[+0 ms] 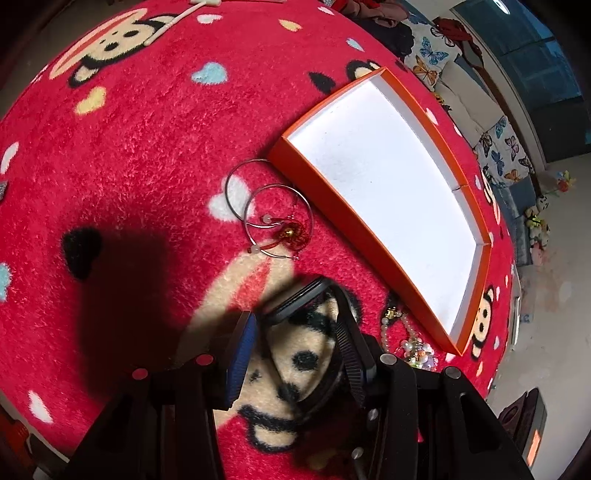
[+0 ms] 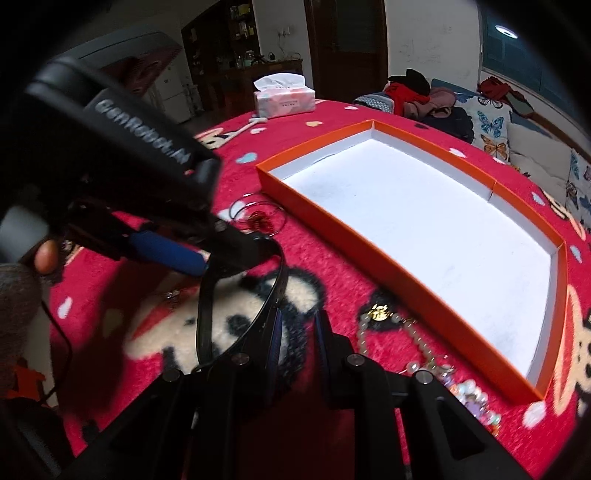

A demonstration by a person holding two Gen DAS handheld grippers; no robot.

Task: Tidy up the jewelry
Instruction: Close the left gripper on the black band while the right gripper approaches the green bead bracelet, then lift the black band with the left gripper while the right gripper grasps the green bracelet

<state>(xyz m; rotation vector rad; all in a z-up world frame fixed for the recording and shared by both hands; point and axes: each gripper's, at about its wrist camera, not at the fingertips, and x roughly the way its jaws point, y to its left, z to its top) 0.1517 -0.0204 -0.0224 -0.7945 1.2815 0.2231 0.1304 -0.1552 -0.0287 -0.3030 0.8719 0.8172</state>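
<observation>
A black headband (image 1: 295,299) (image 2: 275,291) hangs above the red monkey-print blanket. My left gripper (image 1: 295,317) (image 2: 229,258) spans it with its jaws apart, the top of the band by its fingertips. My right gripper (image 2: 297,325) is open, one end of the band against its left finger. An empty orange tray with a white floor (image 1: 306,188) (image 2: 332,236) lies to the right. Two large silver hoop earrings with a red-and-gold charm (image 1: 275,221) (image 2: 258,218) lie by the tray's near corner. A pearl bead necklace (image 1: 410,339) (image 2: 436,365) lies along the tray's front side.
A tissue box (image 2: 284,98) and a white stick (image 1: 173,22) (image 2: 251,125) sit at the far edge of the blanket. A sofa with butterfly cushions (image 2: 491,129) and piled clothes stands behind the table. Soft toys (image 1: 537,229) lie on the floor.
</observation>
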